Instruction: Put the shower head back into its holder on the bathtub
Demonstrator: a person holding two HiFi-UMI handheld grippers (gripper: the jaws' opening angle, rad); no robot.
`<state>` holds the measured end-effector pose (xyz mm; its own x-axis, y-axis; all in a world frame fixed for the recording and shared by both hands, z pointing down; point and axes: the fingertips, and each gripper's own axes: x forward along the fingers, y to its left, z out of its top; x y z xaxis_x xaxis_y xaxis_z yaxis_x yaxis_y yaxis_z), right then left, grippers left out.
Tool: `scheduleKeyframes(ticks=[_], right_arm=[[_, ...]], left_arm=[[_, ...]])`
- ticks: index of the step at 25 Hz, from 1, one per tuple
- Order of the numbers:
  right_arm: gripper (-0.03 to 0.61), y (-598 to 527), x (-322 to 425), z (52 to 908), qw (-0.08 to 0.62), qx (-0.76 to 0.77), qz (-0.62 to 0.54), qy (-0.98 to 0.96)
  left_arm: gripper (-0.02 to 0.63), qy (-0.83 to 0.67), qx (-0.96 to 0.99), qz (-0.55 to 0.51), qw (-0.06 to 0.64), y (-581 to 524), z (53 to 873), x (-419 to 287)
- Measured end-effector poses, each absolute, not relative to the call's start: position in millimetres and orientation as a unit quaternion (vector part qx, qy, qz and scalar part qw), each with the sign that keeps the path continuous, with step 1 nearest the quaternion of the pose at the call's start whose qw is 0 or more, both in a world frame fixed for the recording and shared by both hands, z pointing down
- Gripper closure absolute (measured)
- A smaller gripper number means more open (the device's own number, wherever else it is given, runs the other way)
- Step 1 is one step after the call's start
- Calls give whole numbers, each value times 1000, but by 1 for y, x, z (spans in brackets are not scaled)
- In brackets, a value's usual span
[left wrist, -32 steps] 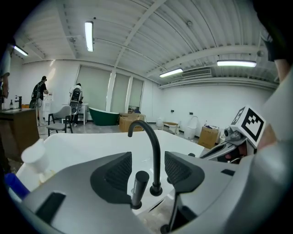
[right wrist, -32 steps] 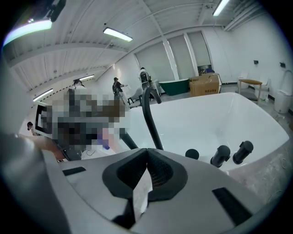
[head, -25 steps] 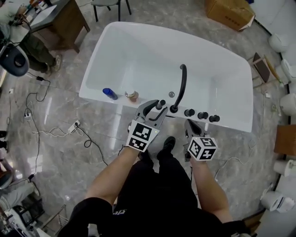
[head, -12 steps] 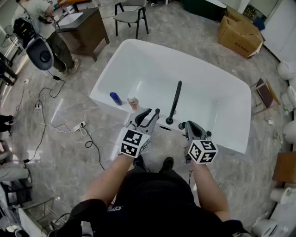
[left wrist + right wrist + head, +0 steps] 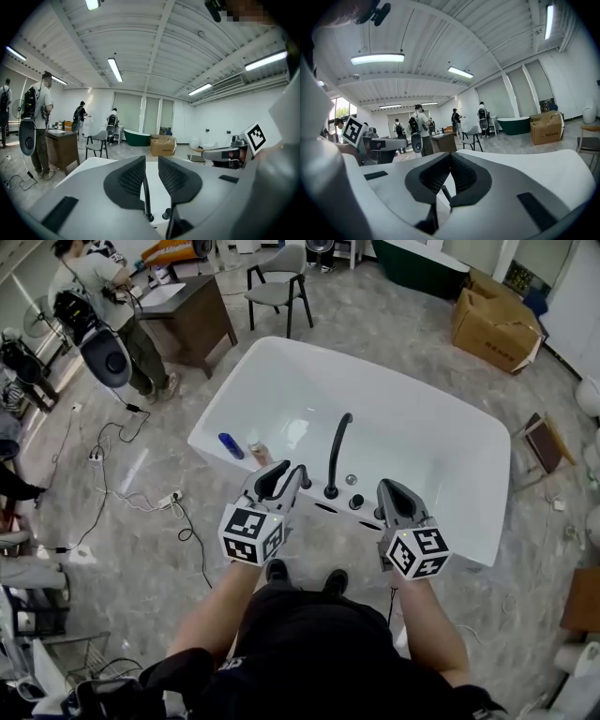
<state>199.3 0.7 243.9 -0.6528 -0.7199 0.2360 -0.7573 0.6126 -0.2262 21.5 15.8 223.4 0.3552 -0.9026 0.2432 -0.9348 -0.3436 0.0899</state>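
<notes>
- Left gripper point(image 5: 284, 476): jaws closing to a narrow gap, with nothing between them.
- Shower head point(image 5: 306, 482): we take it to be the short black piece upright on the bathtub point(image 5: 495, 502) rim, just beside that gripper and apparently seated.
- Black spout point(image 5: 336, 448): stands just right of it.
- Right gripper point(image 5: 388, 487): jaws together, empty.
- Handling: we would draw both grippers away clear of the spout, then check the seating.

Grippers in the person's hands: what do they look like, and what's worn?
The left gripper and right gripper are grey, each with two curved jaws lined with black ribbed pads. Behind the jaws sits a white cube with black square markers. The left's jaws are closing, nothing between them. The person wears a black top; the forearms are bare of sleeves.
</notes>
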Motion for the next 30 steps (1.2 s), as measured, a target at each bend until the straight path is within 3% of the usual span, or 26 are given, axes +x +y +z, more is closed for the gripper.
scheduleKeyframes(ticks=[6,19,30], right_arm=[[565,0,213,204,35,398,128,-908],[568,-2,211,131,-2,440,58,-896],[568,-17,188,142,10,452,64,-890]], left_arm=[[531,-567,816,67,89,14,189,38],[557,-574,816,55,41,4,126,-6],[588,-593,802,56,47,-6,151,-43]])
